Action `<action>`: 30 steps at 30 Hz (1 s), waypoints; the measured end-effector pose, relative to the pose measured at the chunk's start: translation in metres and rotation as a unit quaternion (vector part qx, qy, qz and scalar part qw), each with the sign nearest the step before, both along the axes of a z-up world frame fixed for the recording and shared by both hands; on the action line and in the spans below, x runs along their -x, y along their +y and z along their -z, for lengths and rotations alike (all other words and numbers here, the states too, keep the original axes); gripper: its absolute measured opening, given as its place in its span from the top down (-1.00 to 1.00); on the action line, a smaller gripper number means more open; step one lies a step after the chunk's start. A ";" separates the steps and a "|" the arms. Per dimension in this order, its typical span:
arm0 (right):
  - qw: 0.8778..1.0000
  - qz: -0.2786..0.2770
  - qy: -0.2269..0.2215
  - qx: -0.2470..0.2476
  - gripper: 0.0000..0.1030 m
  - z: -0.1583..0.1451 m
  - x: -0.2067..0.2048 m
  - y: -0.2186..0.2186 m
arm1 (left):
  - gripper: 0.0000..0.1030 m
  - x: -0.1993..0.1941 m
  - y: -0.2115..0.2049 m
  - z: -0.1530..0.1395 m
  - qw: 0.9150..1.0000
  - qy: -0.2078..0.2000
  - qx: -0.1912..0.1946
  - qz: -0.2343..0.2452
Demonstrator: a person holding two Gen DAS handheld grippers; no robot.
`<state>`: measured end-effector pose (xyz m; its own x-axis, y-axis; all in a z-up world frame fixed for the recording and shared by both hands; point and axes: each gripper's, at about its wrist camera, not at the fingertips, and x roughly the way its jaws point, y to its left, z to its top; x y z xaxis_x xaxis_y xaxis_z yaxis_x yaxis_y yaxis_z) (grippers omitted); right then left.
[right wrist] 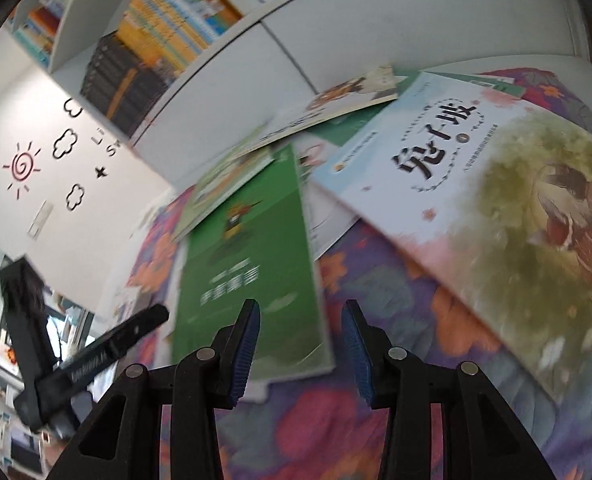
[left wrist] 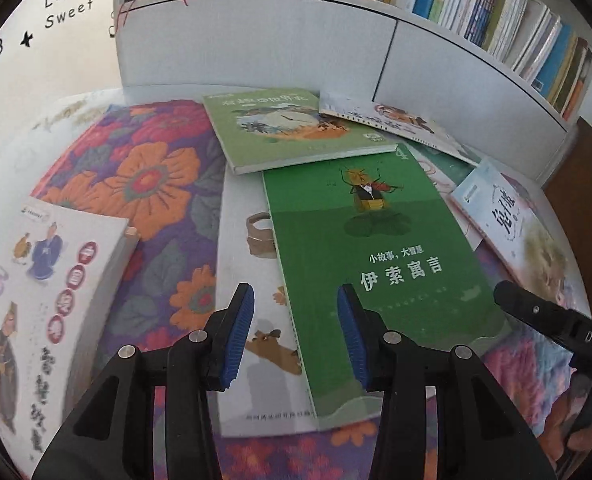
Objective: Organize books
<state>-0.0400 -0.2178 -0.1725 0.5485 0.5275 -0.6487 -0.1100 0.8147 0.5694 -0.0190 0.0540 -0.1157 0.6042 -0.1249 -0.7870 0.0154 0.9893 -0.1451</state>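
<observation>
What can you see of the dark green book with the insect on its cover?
The green book lies flat, face up, on the floral cloth. Its glossy cover shows an insect in a suit above white Chinese characters. A lighter green book overlaps its far edge; its left side rests on a white book.

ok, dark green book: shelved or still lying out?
Lying flat, cover up, on the floral cloth. Dark green book is partly under the light green book.
</observation>
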 end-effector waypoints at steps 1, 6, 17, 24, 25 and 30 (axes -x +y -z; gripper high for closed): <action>1.000 -0.006 0.007 -0.009 0.20 0.004 -0.003 0.000 | 0.21 -0.002 0.002 0.005 1.000 0.007 0.013 0.003; 0.999 -0.048 -0.009 0.022 0.20 0.004 -0.003 0.016 | 0.06 0.000 -0.002 0.009 0.999 -0.018 0.021 0.027; 0.988 -0.082 -0.064 0.115 -0.19 0.004 0.010 0.047 | -0.07 0.005 -0.009 0.012 0.998 -0.047 0.020 0.035; 0.988 -0.088 -0.071 0.102 -0.20 0.003 0.013 0.043 | -0.12 0.007 -0.014 0.012 0.998 -0.048 0.015 0.045; 0.988 -0.090 -0.075 0.103 -0.19 0.002 0.014 0.044 | -0.12 0.007 -0.014 0.012 0.998 -0.048 0.016 0.045; 0.987 -0.092 -0.082 0.101 -0.20 0.000 0.017 0.045 | -0.12 0.007 -0.013 0.013 0.998 -0.048 0.018 0.045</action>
